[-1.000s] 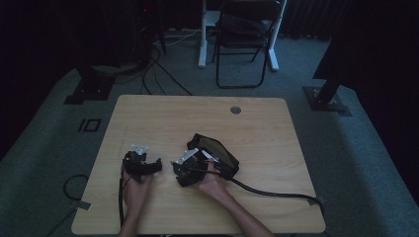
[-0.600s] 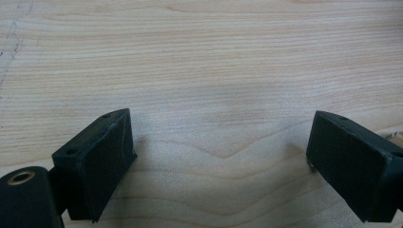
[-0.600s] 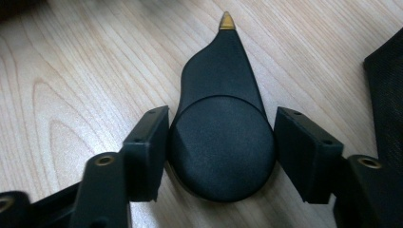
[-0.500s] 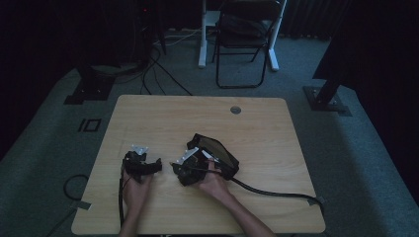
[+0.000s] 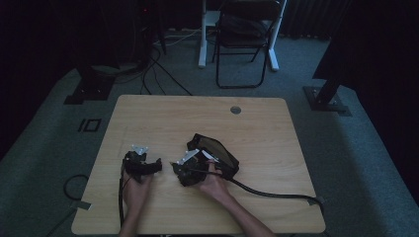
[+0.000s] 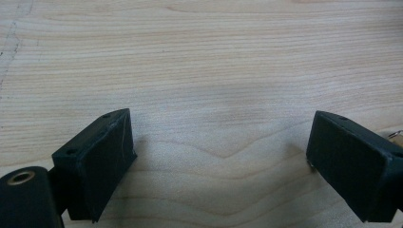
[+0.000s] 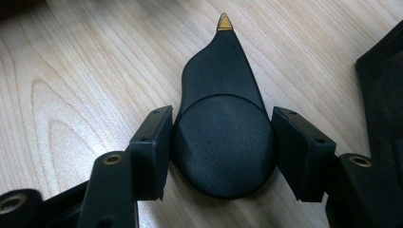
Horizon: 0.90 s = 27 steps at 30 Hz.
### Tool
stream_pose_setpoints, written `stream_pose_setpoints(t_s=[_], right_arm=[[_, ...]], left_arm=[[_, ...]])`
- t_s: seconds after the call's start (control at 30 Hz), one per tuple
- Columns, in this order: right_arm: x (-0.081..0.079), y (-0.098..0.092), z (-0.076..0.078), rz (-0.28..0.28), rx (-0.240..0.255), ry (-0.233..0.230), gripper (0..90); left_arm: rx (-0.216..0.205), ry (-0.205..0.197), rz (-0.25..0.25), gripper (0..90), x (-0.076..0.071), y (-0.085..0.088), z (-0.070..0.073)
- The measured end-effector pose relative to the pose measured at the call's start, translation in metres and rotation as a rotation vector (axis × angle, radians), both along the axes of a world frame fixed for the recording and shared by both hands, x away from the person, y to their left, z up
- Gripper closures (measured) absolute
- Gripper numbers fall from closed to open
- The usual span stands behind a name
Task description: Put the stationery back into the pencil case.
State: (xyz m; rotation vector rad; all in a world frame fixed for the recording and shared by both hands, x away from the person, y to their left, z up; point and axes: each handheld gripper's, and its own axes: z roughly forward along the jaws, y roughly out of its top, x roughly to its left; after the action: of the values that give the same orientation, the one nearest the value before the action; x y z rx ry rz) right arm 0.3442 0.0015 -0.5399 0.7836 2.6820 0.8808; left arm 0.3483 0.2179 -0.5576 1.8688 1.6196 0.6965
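A black teardrop-shaped object [image 7: 218, 80] with a small gold tip lies flat on the wooden table [image 5: 276, 128]. My right gripper [image 7: 221, 142] has just been closing its jaws, and both pads [image 7: 152, 142] now press on the round end of the object. In the high view the right gripper [image 5: 184, 170] sits just left of a black case [image 5: 220, 150]. My left gripper [image 6: 218, 156] stands open over bare wood with nothing between its pads. It rests at the table's front left [image 5: 148, 165], a short way left of the right gripper.
The black case [image 7: 385, 95] lies close on the right of the held object. A cable [image 5: 276, 193] trails from the right gripper to the table's right edge. A round hole [image 5: 235, 109] marks the far side. A folding chair [image 5: 244, 39] stands beyond the table.
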Motion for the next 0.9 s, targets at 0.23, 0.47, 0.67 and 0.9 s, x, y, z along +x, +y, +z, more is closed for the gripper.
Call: stream_pose_setpoints(t_s=[0.23, 0.47, 0.67, 0.9], right_arm=[[-0.003, -0.001, 0.007, -0.006, 0.011, -0.023, 41.9], [-0.004, -0.003, 0.015, -0.007, 0.026, -0.04, 41.9], [-0.004, -0.005, 0.02, -0.006, 0.035, -0.048, 41.9], [-0.005, -0.007, 0.029, -0.007, 0.058, -0.058, 41.9]], left_arm=[[0.0, 0.0, 0.0, 8.8, 0.0, 0.0, 0.0], [-0.001, -0.001, 0.001, 8.8, 0.0, 0.0, 0.0], [-0.001, -0.001, 0.001, 8.8, 0.0, 0.0, 0.0], [-0.001, -0.001, 0.001, 8.9, 0.0, 0.0, 0.0]])
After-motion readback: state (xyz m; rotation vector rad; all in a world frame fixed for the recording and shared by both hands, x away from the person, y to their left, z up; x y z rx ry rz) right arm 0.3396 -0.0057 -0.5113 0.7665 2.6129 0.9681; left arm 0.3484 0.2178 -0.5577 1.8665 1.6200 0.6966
